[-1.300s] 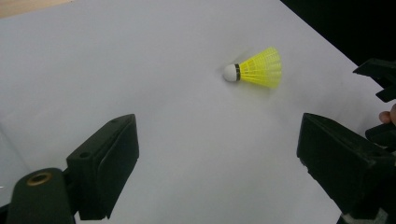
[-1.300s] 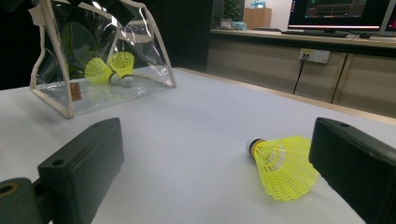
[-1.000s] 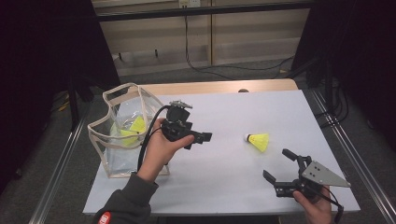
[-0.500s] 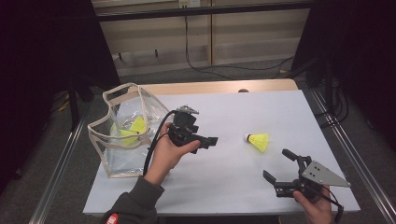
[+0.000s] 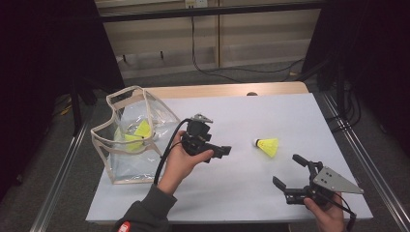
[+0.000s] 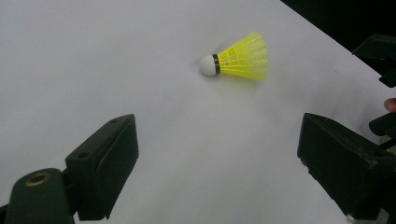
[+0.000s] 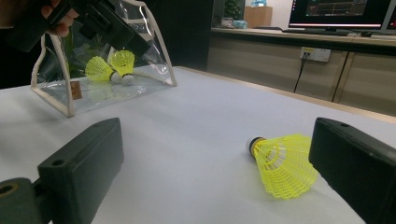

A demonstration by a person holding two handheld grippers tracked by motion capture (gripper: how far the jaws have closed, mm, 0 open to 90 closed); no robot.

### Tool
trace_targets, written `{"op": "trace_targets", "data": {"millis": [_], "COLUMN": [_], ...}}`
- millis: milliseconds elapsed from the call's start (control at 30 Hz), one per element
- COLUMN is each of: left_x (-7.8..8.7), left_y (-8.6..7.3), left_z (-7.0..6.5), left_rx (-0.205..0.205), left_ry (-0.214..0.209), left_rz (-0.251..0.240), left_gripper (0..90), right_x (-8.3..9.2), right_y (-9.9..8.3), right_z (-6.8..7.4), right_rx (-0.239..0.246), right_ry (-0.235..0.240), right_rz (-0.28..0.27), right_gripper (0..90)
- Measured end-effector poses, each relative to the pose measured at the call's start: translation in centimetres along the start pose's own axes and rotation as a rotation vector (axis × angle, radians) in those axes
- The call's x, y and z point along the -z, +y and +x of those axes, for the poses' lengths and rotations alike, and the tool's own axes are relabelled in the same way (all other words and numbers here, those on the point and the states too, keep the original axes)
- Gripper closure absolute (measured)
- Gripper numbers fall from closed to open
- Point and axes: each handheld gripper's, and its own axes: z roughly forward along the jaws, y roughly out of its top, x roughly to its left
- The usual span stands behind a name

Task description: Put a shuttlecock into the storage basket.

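Since a second ago the left gripper (image 5: 223, 151) has travelled from beside the clear bag (image 5: 126, 140) out toward the table's middle and a little lower; the right gripper (image 5: 289, 175) has kept its place. Both have jaws spread wide, holding nothing. The loose yellow shuttlecock (image 5: 267, 146) lies on its side at about 3 o'clock from the left gripper, well short of its jaws. Best to close on the white cork end (image 6: 207, 65), not the flimsy skirt, then carry it to the bag, where two shuttlecocks (image 7: 109, 66) lie
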Motion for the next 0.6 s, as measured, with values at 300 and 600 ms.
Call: {"op": "trace_targets", "data": {"millis": [300, 600], "left_x": [-0.9, -2.0], "left_y": [-0.1, -0.5], "left_z": [-0.2, -0.4], "left_rx": [0.002, -0.001], "left_ry": [-0.015, -0.022], "left_rz": [0.001, 0.010], "left_gripper": [12.4, 12.4], "right_x": [0.0, 0.0], "right_y": [0.0, 0.0], "right_z": [0.0, 0.0], "right_rx": [0.000, 0.000], "right_ry": [-0.001, 0.000], "right_rz": [-0.002, -0.001], "right_gripper": [3.0, 3.0]}}
